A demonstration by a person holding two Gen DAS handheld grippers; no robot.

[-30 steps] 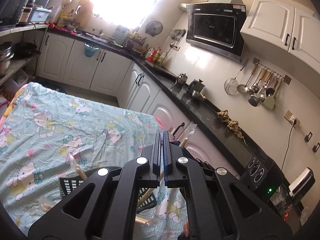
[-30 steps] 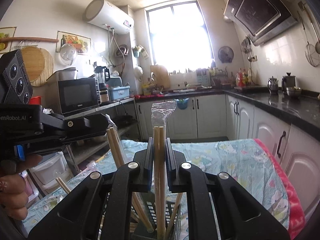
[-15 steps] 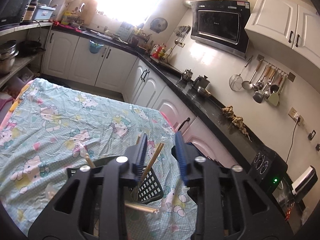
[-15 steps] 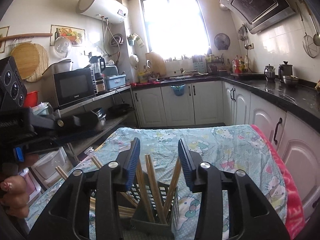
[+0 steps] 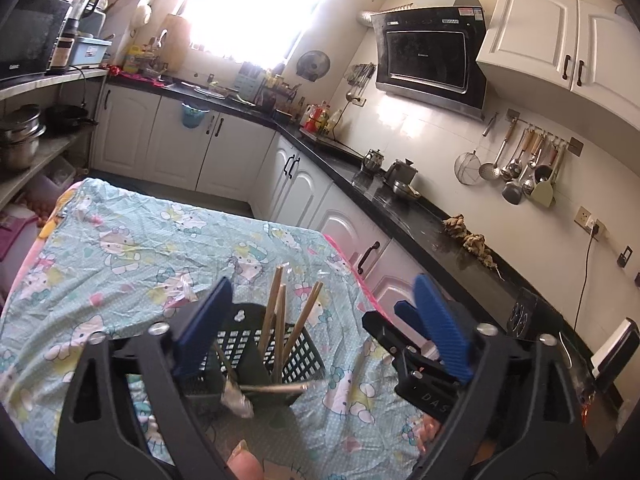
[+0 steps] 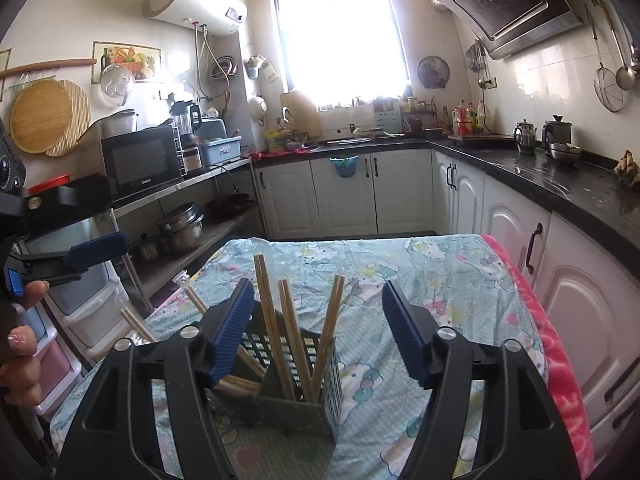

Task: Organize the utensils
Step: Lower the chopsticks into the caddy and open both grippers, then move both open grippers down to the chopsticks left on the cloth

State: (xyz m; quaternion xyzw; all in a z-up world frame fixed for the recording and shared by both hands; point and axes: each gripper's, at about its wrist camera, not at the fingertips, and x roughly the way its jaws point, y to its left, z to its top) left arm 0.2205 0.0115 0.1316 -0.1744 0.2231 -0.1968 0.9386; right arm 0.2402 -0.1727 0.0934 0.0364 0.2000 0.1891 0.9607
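Left wrist view: the left gripper (image 5: 324,320) is opening, its fingers spread with nothing pinched; the chopsticks (image 5: 280,320) stand in the black basket (image 5: 296,356) just beyond them.

Right wrist view: the right gripper (image 6: 318,332) is opening too, its fingers either side of the chopsticks (image 6: 292,332) without touching. The release step looks underway; next comes fetching another utensil.

Home kitchen. White cabinets (image 6: 344,196) under a black counter (image 6: 560,184), range hood (image 5: 430,56), microwave (image 6: 138,162), wall-mounted water heater (image 6: 192,4). Ladles (image 5: 520,168) hang on a wall rail; pots (image 6: 182,226) sit on a shelf.
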